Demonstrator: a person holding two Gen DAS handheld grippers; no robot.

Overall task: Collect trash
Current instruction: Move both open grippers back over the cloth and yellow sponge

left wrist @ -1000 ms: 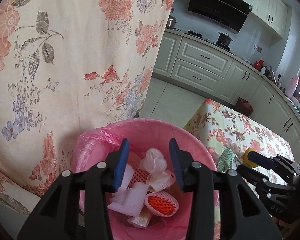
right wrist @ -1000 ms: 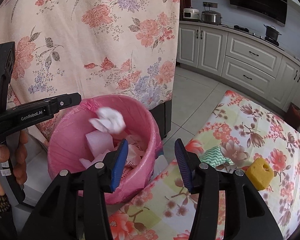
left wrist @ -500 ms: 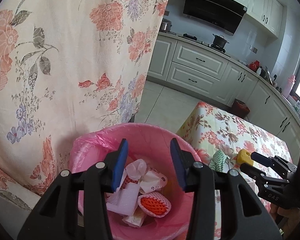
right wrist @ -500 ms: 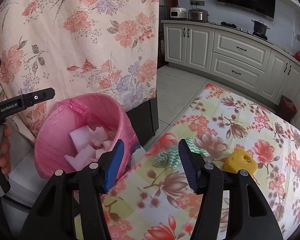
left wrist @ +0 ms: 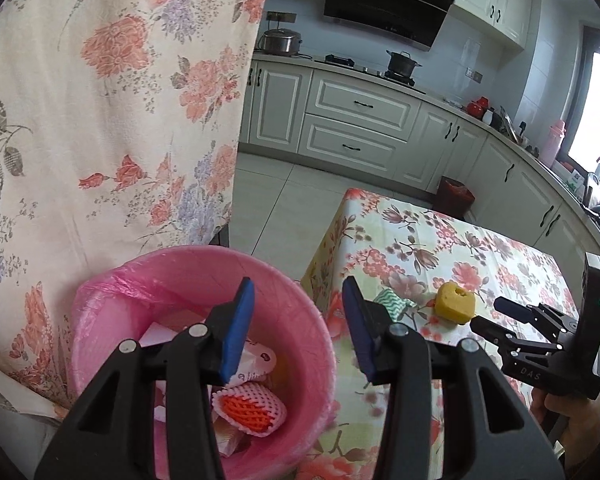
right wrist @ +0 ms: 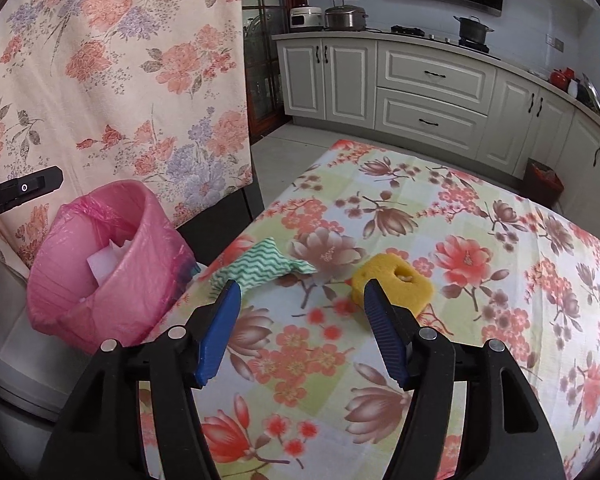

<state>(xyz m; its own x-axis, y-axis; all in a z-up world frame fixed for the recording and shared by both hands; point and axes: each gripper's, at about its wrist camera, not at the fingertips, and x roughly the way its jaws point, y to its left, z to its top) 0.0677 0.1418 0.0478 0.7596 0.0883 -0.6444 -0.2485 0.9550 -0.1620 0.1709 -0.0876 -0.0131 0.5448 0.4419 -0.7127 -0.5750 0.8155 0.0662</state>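
Observation:
A pink bin (left wrist: 112, 320) lined with a pink bag stands beside the table and holds white wrappers and an orange foam net (left wrist: 248, 404). My left gripper (left wrist: 298, 292) hangs over the bin's right rim, open, with nothing between its fingers. My right gripper (right wrist: 302, 292) is above the floral tablecloth (right wrist: 480, 280). Its jaws are opening and hold nothing. Just beyond its tips lie a green-and-white zigzag cloth (right wrist: 260, 266) and a yellow sponge (right wrist: 396, 280). In the left wrist view the sponge (left wrist: 455, 302) sits just ahead of the right gripper (left wrist: 490, 314).
A floral curtain (left wrist: 100, 120) hangs right behind the bin. Grey kitchen cabinets (left wrist: 356, 128) line the far wall past a tiled floor (left wrist: 276, 200). A small dark red bin (left wrist: 454, 196) stands by the cabinets. A hand (left wrist: 572, 420) holds the right gripper's handle.
A white crumpled paper that was falling over the bin now lies inside it. My right gripper swung right from the bin to above the table, its jaws widening. My left gripper shifted right.

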